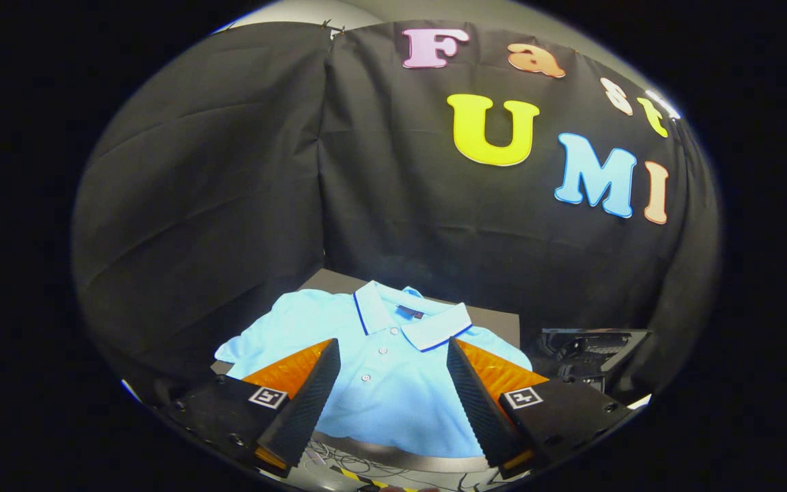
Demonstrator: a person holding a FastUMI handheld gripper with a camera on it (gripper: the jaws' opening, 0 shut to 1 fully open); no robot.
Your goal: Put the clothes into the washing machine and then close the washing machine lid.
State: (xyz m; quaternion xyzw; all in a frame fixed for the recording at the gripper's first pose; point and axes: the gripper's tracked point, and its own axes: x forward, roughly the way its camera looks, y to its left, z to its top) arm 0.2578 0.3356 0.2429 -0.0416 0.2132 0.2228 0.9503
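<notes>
Tongs [393, 383] spread wide, empty, above polo shirt [393, 355] lying flat on surface [496, 321]. Risk: pinching single layer; shirt unfolds, trails, snags.

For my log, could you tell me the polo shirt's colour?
Light blue, with a white collar edged dark blue; gripper view. The polo shirt.

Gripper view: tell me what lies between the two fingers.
The gripper is open, and the button front of the light blue polo shirt shows between its fingers. The shirt lies spread flat on a dark board.
</notes>
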